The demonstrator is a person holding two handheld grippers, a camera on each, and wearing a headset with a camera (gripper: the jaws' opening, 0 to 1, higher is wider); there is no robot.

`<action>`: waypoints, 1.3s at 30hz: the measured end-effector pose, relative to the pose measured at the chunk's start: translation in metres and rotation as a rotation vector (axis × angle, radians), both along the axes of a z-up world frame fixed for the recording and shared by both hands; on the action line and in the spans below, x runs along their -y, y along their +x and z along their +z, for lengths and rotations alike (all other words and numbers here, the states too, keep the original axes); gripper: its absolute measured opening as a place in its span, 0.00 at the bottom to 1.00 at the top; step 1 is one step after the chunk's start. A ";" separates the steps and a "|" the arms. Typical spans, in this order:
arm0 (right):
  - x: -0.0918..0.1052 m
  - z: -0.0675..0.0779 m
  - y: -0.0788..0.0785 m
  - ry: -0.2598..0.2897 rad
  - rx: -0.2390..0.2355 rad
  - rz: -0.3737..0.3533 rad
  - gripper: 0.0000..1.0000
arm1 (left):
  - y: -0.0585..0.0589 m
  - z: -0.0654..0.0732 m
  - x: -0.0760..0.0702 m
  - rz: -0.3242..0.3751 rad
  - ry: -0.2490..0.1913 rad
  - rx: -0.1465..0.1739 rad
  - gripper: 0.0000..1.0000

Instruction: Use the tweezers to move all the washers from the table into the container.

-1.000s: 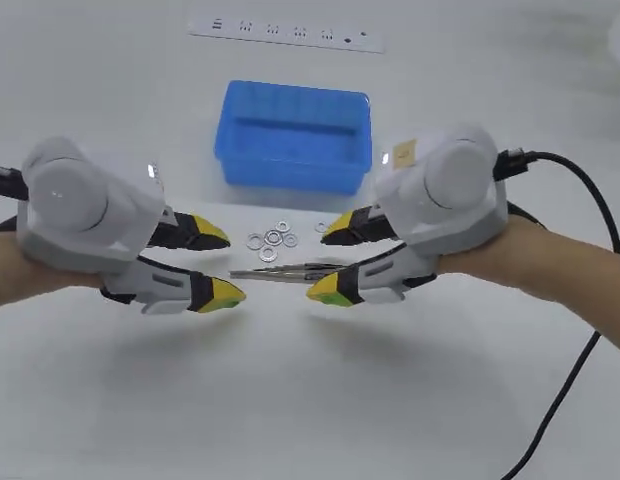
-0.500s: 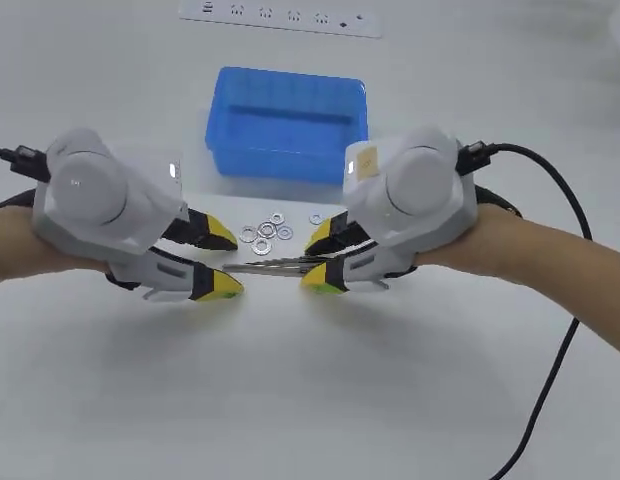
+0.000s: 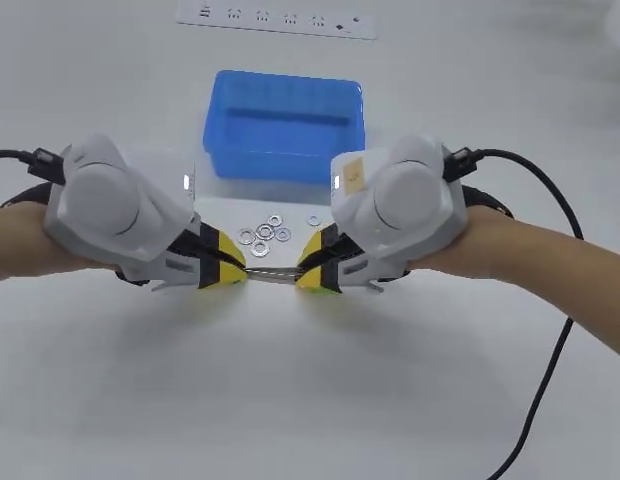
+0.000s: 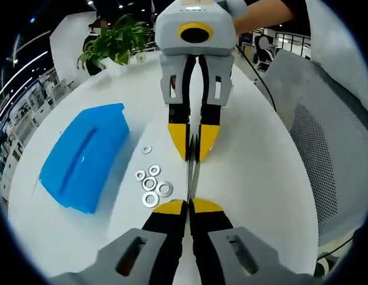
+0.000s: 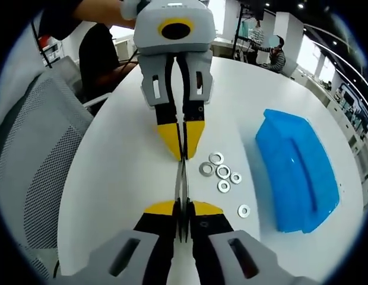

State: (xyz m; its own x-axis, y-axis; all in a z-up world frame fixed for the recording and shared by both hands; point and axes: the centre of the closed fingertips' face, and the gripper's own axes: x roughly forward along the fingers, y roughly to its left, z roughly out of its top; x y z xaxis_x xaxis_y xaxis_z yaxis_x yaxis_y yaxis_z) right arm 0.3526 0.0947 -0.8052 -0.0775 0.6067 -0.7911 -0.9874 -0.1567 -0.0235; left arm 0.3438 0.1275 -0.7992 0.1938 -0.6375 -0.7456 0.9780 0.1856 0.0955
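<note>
Barely started. Clamped shut on tweezers [image 3: 270,273], one end each: left tool [image 3: 225,272], right tool [image 3: 312,272]. Lying loose on counter [image 3: 310,400] between tweezers and container [image 3: 280,165]: washers [image 3: 265,232]. Nothing visible inside container. Left to do: every pick, every drop.

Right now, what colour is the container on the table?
Blue. The container shows best in the head view.
</note>
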 end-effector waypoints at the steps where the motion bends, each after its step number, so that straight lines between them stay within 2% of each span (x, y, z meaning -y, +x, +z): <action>1: 0.000 0.000 0.000 0.001 0.002 0.000 0.09 | 0.001 0.000 0.001 0.003 0.003 0.007 0.06; 5: 0.000 0.000 0.001 0.006 0.020 0.020 0.08 | 0.001 -0.001 0.002 0.022 -0.004 -0.011 0.05; 8: 0.000 0.000 0.000 0.013 0.022 0.017 0.08 | -0.002 -0.001 0.004 -0.002 0.021 0.015 0.05; 9: 0.000 0.000 -0.001 0.014 0.033 0.023 0.08 | -0.004 0.000 0.005 -0.019 0.032 0.042 0.04; 11: 0.001 0.000 -0.003 0.015 0.064 0.035 0.08 | -0.005 0.006 0.005 -0.014 0.016 0.054 0.04; 12: 0.001 0.000 -0.004 0.018 0.071 0.037 0.08 | -0.006 0.011 0.006 -0.009 0.001 0.050 0.04; 13: 0.001 0.002 -0.005 0.038 0.081 0.042 0.08 | -0.007 0.013 0.005 -0.010 -0.002 0.045 0.04; 15: 0.001 0.005 -0.006 0.056 0.094 0.048 0.08 | -0.009 0.020 0.006 -0.017 -0.009 0.058 0.04; 17: 0.002 0.010 -0.007 0.085 0.137 0.083 0.08 | -0.010 0.032 0.010 -0.028 -0.036 0.080 0.04; 20: 0.008 0.019 -0.008 0.130 0.149 0.071 0.08 | -0.012 0.056 0.022 -0.029 -0.102 0.103 0.04; 23: 0.013 0.024 -0.008 0.172 0.151 0.046 0.08 | -0.012 0.071 0.035 -0.042 -0.143 0.120 0.04; 28: 0.019 0.028 -0.005 0.208 0.125 0.006 0.09 | -0.009 0.085 0.055 -0.061 -0.202 0.134 0.04; 31: 0.022 0.029 -0.004 0.216 0.135 0.008 0.09 | -0.004 0.088 0.061 -0.062 -0.218 0.136 0.04; 34: 0.023 0.030 -0.002 0.227 0.109 -0.014 0.10 | -0.003 0.091 0.068 -0.069 -0.238 0.136 0.04; 39: 0.027 0.029 -0.004 0.228 0.129 0.014 0.08 | -0.002 0.095 0.083 -0.071 -0.296 0.126 0.04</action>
